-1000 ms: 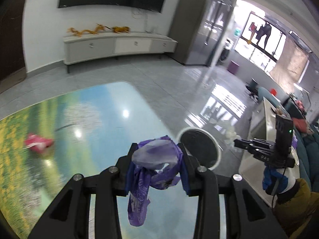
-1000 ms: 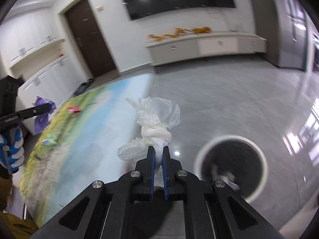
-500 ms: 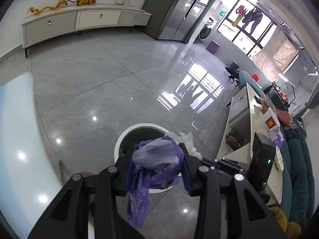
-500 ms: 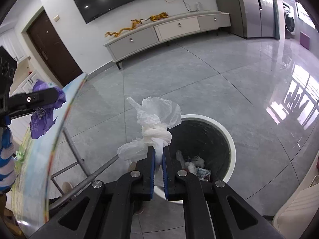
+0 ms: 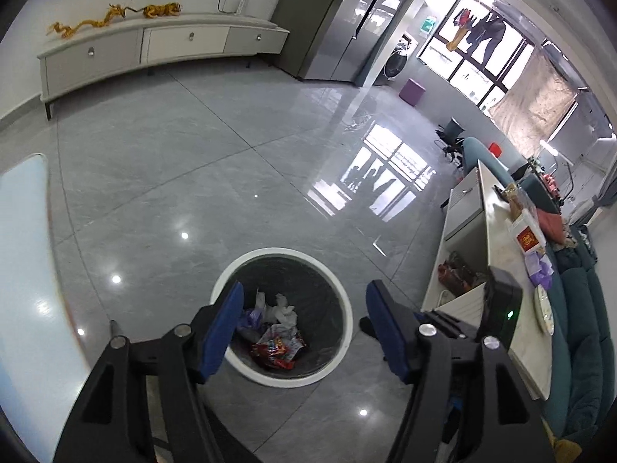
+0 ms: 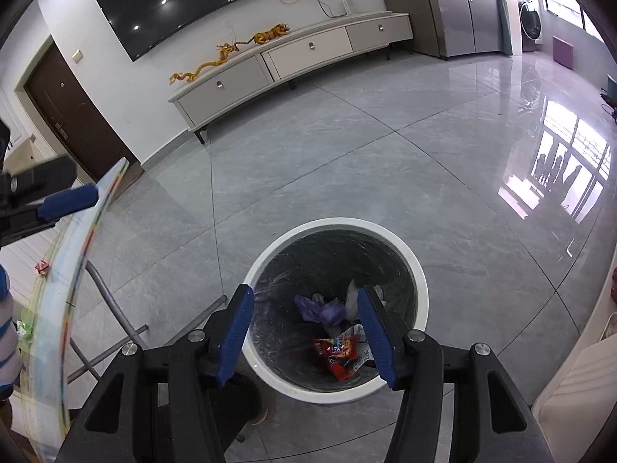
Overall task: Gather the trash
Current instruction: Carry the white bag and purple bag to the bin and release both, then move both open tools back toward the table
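A round bin with a white rim (image 5: 283,251) and a black liner stands on the grey floor under both grippers. My left gripper (image 5: 304,289) hangs above it, jaws opening, nothing between the blue pads. The right gripper (image 6: 304,293) is also over the bin (image 6: 335,225), jaws opening and empty. Inside lie a purple bag (image 6: 324,310), a crumpled white bag (image 6: 353,297) and a red wrapper (image 6: 337,351). The same purple bag (image 5: 248,318), white bag (image 5: 281,310) and red wrapper (image 5: 275,349) show in the left wrist view.
The printed glass table's edge (image 6: 88,239) curves along the left, with metal legs (image 6: 108,301) under it and a red scrap (image 6: 41,266) on top. A white counter (image 5: 497,231) and a teal sofa (image 5: 578,347) stand to the right. A long low cabinet (image 5: 154,46) lines the far wall.
Both grippers swung from over the table to above the bin and opened. The purple bag left the left gripper and the white bag left the right one; both now lie in the bin.
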Tool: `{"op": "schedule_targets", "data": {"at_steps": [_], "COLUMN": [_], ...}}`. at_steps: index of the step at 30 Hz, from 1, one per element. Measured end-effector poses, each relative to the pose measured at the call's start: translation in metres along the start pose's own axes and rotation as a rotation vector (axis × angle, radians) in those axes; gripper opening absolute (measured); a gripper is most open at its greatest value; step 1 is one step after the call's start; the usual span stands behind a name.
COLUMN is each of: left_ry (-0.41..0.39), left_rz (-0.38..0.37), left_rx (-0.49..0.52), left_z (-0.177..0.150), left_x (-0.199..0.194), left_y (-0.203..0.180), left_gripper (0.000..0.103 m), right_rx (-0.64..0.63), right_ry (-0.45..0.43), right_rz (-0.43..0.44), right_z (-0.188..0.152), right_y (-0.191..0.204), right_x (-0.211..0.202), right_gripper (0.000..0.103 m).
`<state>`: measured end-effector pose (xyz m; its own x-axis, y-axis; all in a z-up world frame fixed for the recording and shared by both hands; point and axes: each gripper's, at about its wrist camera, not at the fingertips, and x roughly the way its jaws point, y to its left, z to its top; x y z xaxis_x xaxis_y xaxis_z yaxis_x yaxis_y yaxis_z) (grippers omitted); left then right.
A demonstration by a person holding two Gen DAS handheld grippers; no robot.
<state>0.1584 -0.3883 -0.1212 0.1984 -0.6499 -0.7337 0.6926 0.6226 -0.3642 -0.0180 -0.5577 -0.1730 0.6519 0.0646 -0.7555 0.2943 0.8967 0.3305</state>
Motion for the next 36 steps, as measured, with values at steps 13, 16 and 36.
{"op": "schedule_targets", "data": {"at_steps": [13, 16, 36], "left_ry": [-0.149, -0.176, -0.145], "left_rz": [0.292, 0.370, 0.582], "left_rx": [0.019, -0.029, -0.242], "left_z": [-0.108, -0.135, -0.230], "left_x": [-0.147, -0.185, -0.249], "left_y": [0.066, 0.101, 0.262], "left_gripper": [0.065, 0.065, 0.065], "right_rx": [-0.128, -0.171, -0.529], "right_ry": [-0.097, -0.102, 0.008], "right_rz": [0.091, 0.112, 0.270], "right_z": [0.004, 0.002, -0.004], "right_y": [0.077, 0.103, 0.314], "right_x": [-0.061, -0.067, -0.017], "right_gripper": [0.055, 0.055, 0.055]}}
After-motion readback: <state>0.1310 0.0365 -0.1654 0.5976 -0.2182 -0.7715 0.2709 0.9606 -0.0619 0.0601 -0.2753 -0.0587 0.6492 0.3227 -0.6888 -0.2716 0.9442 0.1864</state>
